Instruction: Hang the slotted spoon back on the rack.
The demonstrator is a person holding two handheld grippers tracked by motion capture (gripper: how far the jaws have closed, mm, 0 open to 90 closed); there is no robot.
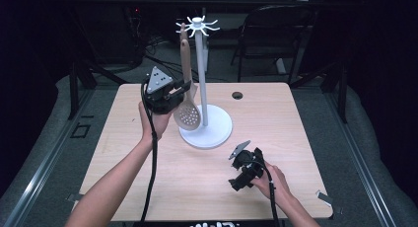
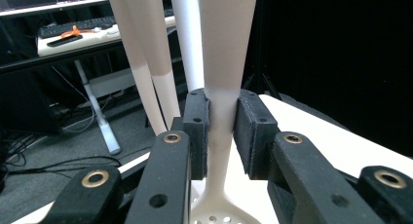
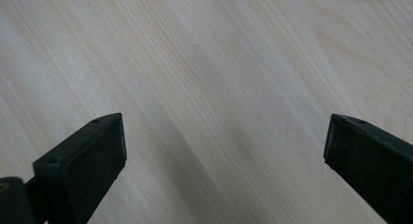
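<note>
A beige slotted spoon (image 1: 186, 84) stands upright with its perforated bowl down, beside the pole of a white utensil stand (image 1: 202, 79). My left gripper (image 1: 183, 89) is shut on the spoon's handle just above the bowl. In the left gripper view the two pads (image 2: 197, 131) press on the spoon handle (image 2: 223, 112), with the stand's white pole (image 2: 190, 39) right behind. The handle's tip reaches up near the stand's hook ring (image 1: 197, 25). My right gripper (image 1: 235, 180) rests low over the table at the front right, jaws wide open over bare wood (image 3: 219, 117) with nothing between them.
The stand's round white base (image 1: 212, 133) sits at the table's middle. A small dark hole (image 1: 237, 95) marks the light wood table (image 1: 276, 128) behind it. A black chair (image 1: 273, 34) stands beyond the far edge. Cables trail from both grippers toward the front.
</note>
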